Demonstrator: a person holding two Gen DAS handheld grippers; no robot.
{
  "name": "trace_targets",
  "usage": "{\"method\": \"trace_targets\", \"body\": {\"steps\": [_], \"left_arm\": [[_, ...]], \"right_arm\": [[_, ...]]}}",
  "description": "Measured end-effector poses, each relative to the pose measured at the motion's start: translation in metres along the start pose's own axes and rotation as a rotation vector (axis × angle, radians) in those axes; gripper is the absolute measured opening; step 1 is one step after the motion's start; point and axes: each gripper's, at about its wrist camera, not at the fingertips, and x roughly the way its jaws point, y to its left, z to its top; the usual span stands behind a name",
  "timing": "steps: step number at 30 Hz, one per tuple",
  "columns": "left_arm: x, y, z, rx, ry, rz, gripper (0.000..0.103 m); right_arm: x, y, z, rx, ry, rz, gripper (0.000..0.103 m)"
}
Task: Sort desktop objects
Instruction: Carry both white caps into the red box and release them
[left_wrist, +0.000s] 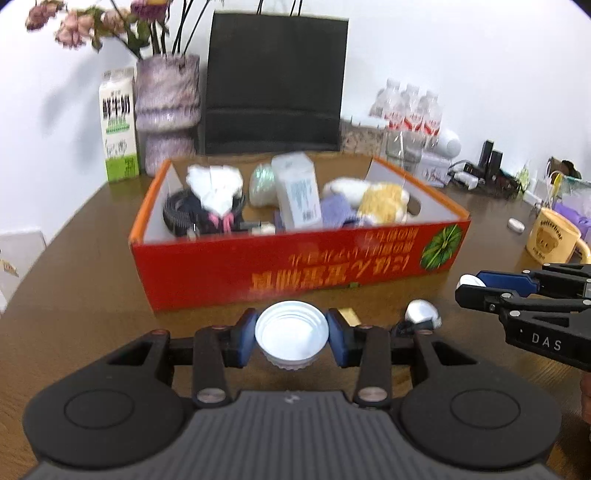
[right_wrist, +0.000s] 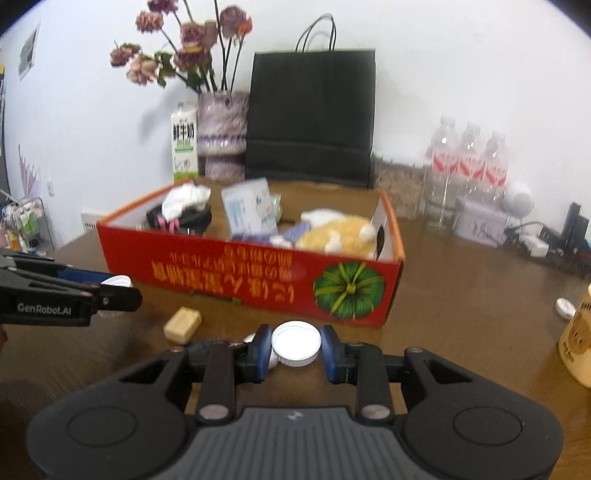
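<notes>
A brown wooden desk (left_wrist: 92, 258) runs back to a white wall, with a black paper bag (left_wrist: 275, 81) and a vase of dried flowers (left_wrist: 166, 107) behind a red cardboard box (left_wrist: 295, 266) already holding a plush toy, a small carton, a tissue and dark straps, so much of the sorting looks done. In the left wrist view, the left tool (left_wrist: 291, 334) is clenched on a white jar lid (left_wrist: 291, 330) just in front of the box, hollow side up, round and lying flat, with no long axis; a small silvery object (left_wrist: 421, 312) lies beside it. In the right wrist view, the right tool (right_wrist: 295, 345) grips a second white lid (right_wrist: 295, 342), flat face up, near the box's front wall. A tan block (right_wrist: 183, 324) and a small white disc (right_wrist: 564, 308) remain on the desk, so several items look left.
</notes>
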Motion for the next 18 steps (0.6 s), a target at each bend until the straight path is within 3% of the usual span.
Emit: {"method": "trace_targets", "body": {"steps": [9,18], "left_arm": [[-0.012,-0.006,0.044,0.047,-0.116,0.011,0.041],[0.000,-0.007,0.084,0.005,-0.194,0.022,0.041]], "right_arm": [[-0.009,0.002,0.041,-0.040,-0.088,-0.003,0.027],[0.010,0.013,0.089,-0.026,-0.188,0.007,0.027]]}}
